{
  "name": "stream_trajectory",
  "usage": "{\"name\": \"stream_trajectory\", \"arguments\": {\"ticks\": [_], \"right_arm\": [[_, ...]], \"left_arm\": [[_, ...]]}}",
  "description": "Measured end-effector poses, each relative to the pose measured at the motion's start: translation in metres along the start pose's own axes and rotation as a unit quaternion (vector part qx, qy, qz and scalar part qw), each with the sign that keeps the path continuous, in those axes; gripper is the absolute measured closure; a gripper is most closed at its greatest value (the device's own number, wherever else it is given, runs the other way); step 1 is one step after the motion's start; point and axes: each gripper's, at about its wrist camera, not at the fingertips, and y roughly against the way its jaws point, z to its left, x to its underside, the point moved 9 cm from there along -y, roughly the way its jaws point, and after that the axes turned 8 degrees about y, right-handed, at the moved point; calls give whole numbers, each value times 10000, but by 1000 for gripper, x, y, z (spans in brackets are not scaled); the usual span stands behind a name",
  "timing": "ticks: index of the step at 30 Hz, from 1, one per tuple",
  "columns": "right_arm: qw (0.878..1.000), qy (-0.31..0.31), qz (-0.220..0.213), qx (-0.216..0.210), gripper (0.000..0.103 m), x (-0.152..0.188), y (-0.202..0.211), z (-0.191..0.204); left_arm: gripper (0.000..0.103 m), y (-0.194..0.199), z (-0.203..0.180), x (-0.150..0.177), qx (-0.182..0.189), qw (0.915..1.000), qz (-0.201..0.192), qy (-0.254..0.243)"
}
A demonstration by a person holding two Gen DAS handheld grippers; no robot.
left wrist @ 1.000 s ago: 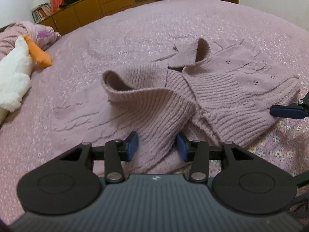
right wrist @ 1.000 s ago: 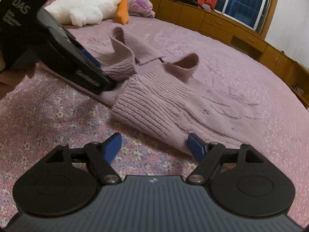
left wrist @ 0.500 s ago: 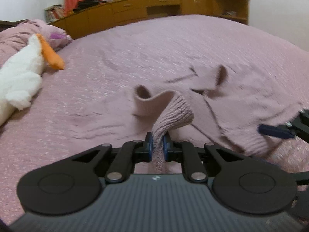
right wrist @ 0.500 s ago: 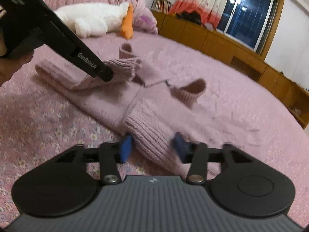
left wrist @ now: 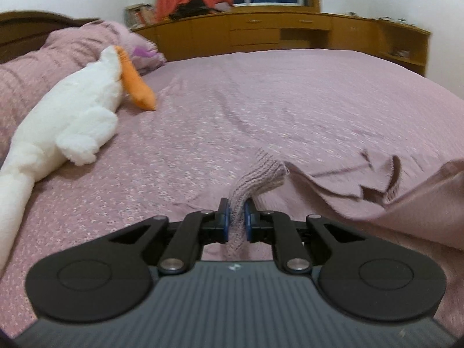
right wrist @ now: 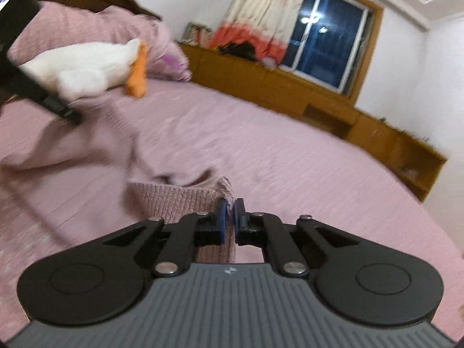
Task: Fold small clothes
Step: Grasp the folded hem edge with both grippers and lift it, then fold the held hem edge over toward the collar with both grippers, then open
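A mauve knitted sweater [left wrist: 377, 191] hangs lifted above the pink bedspread [left wrist: 261, 101]. My left gripper [left wrist: 235, 220] is shut on a ribbed edge of the sweater, which droops between the blue pads. My right gripper [right wrist: 229, 220] is shut on another ribbed edge of the sweater [right wrist: 179, 197]. In the right wrist view the left gripper's black body [right wrist: 43, 98] shows at the upper left, with the sweater stretched and blurred between the two grippers.
A white plush goose with an orange beak [left wrist: 75, 121] lies at the left by the pink pillows [left wrist: 43, 58]. Wooden cabinets [left wrist: 275, 32] line the far wall under a window with a curtain [right wrist: 261, 14].
Both grippers closed on the sweater's ribbed edges and rose, lifting the sweater off the bed. The views now tilt up toward the far wall.
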Motion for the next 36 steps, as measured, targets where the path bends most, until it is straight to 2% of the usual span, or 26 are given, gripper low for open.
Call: {"name": "stream_trajectory", "arguments": {"ticks": [5,8,12,15,17,18,20,21,23,26,28,29,30,31,32,34,36], "right_arm": [[9978,251,-102,612,98,-20,-36,-53],[9954,411,32,869,99,-19,-65,-79],[9944,503,391,847,99,3,-111,-100],[9957,213,737,511,98,21,-133,-105],[9931,-548,1020,170,95,34,-139,-115],[9884,-990,1155,-39,90,39,-141,-118],[9695,-1914,1437,-523,60,53,-147,-125],[9605,-2233,1520,-665,48,58,-149,-126],[9458,-2605,1680,-972,45,69,-153,-128],[9364,-2643,1971,-1205,45,83,-162,-118],[9340,-2751,1932,-1210,45,84,-163,-112],[9370,-2725,1767,-1285,57,80,-159,-108],[9434,-2562,1625,-1338,87,76,-154,-104],[9506,-2266,1596,-1398,97,72,-150,-97],[9583,-1872,1647,-1399,97,69,-146,-86],[9699,-1299,1476,-1436,98,58,-133,-70],[9762,-1047,1191,-1481,98,45,-114,-61]], "left_arm": [[91,-24,12,-9,-250,9995,58,189],[91,-39,22,-5,-460,9988,68,149],[90,-58,34,9,-484,9980,308,266],[89,-71,40,22,-393,9965,607,425],[89,-74,42,27,-319,9957,697,525],[89,-74,43,27,-302,9957,699,533],[89,-73,43,27,-282,9958,691,529],[88,-72,42,26,-273,9958,690,535],[88,-71,42,27,-270,9957,695,549],[89,-71,42,27,-291,9958,690,518],[89,-71,41,28,-294,9960,684,501],[89,-71,41,28,-298,9960,684,490],[89,-71,41,28,-303,9960,688,480],[89,-72,41,28,-307,9960,695,474],[88,-72,41,28,-316,9959,698,474],[88,-73,41,29,-338,9958,706,477],[88,-73,41,29,-346,9958,703,472]]}}
